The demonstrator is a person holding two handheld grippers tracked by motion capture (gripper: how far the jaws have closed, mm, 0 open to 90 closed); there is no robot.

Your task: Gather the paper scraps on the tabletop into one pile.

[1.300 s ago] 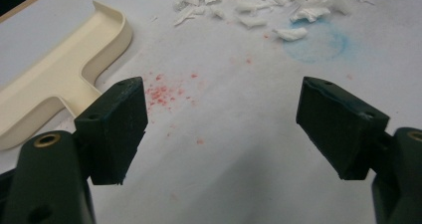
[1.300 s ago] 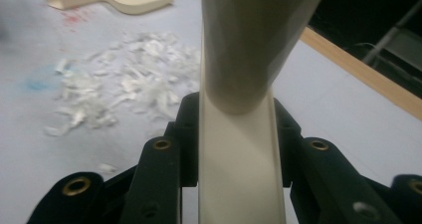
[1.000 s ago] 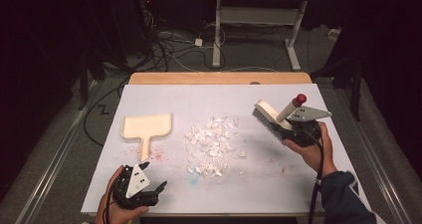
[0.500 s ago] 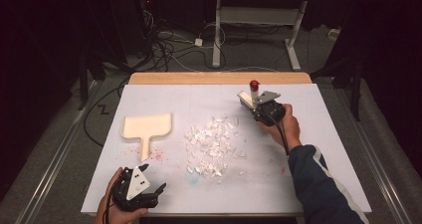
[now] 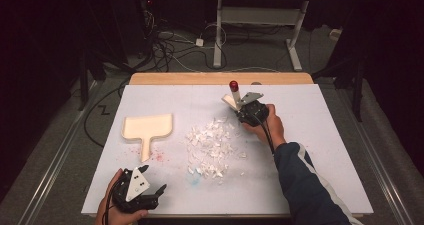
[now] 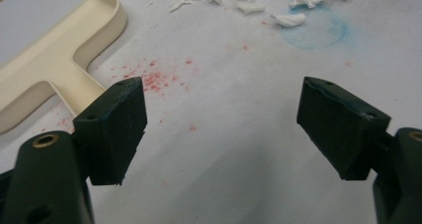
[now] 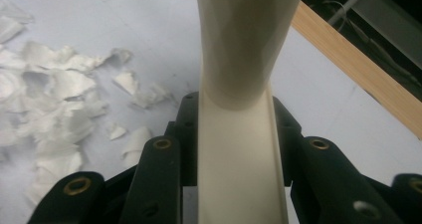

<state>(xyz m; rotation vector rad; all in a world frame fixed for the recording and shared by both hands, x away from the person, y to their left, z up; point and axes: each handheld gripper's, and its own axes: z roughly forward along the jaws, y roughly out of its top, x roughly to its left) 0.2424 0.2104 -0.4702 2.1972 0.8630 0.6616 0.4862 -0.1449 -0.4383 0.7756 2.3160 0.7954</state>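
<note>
Paper scraps [image 5: 210,147] lie heaped mid-table as the right gripper [image 5: 239,105] clamps the cream handle of a brush [image 7: 244,109] at the pile's far right edge, its red-tipped end [image 5: 233,84] pointing up. Near the table's front edge, the left gripper [image 5: 150,192] rests with jaws spread wide and empty, a cream dustpan [image 5: 147,128] just beyond it.
</note>
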